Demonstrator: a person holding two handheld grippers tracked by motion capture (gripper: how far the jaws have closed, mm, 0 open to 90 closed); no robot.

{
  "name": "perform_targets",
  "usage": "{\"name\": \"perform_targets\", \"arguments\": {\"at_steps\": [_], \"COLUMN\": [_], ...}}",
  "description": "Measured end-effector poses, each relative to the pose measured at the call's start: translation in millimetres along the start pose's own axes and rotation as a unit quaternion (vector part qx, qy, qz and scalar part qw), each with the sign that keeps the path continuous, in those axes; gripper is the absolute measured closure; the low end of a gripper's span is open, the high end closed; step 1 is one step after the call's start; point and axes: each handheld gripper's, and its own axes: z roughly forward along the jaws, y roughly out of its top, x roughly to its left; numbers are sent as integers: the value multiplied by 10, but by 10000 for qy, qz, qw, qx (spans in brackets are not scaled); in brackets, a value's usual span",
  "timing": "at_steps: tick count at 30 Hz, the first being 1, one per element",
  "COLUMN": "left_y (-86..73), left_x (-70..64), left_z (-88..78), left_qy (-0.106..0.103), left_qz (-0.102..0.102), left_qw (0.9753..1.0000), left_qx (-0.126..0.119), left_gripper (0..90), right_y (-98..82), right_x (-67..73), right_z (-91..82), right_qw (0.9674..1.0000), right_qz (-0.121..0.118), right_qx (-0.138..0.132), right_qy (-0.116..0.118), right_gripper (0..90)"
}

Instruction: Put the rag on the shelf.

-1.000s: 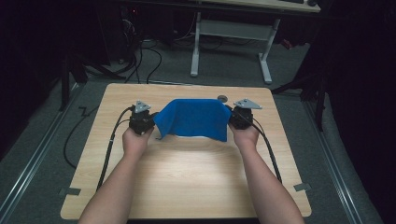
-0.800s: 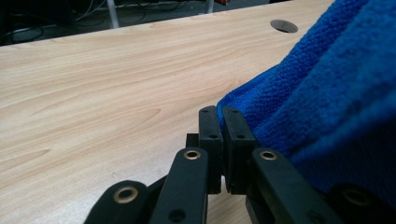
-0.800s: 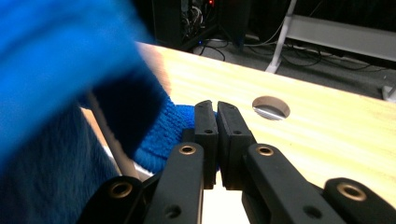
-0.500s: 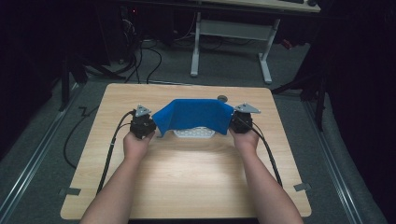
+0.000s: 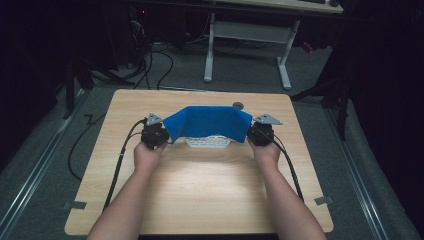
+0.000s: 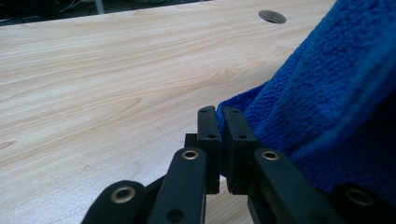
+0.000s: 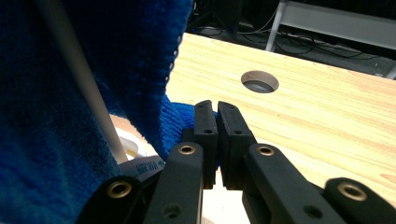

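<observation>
pinching a corner each, the left gripper (image 5: 159, 134) and the right gripper (image 5: 256, 133) have their jaws drawn narrow on the blue cloth (image 5: 209, 121), which hangs slack between them above the far half of the tabletop (image 5: 210, 195), about midway between its left and right edges. in the left gripper view the pads (image 6: 209, 135) meet on only a thin edge of the towel's pile; in the right gripper view the grip looks just as shallow, with a fold of terry barely caught near the tips.

beneath the sagging cloth a white slotted thing (image 5: 208, 142), perhaps a small rack or basket, rests on the tabletop; what it is exactly is hard to tell. a round hole (image 5: 238, 105) sits in the wood near the far edge, just behind the cloth.

likely trouble from here: a corner sliding out of either shallow pinch if the hands pull apart or jerk, leaving the towel to swing and drop lopsided. the hanging middle could also drag across the white thing and nudge it or snag on its slots. uneven hand heights would leave it bunched to one side.
</observation>
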Motion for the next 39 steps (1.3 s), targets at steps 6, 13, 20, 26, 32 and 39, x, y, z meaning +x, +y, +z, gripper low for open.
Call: {"name": "perform_targets", "arguments": {"at_steps": [6,13,20,26,32,39], "left_y": [19,65,26,-37,-52,-67], "left_x": [17,4,44,117,144,160], "left_z": [-37,-125,-216,-291,-352,-415], "left_qy": [90,180,303,418,469,539], "left_qz": [-47,-19,-88,-180,-187,-160], "left_qw": [9999,9998,9994,9988,9985,9981], "left_qx": [-31,-108,-157,-154,-206,-243], "left_gripper": [723,655,632,609,588,569], "right_y": [38,72,96,67,18,27], "right_x": [-2,-58,-115,-157,-202,-212], "right_z": [-51,-164,-260,-305,-321,-368], "right_qw": [10000,9999,9996,9993,9992,9991], "right_qz": [30,119,181,220,265,242], "right_qx": [-53,-110,-169,-228,-135,-152], "right_qy": [53,-50,-143,-216,-271,-318], "right_gripper": [805,742,684,667,650,622]}}
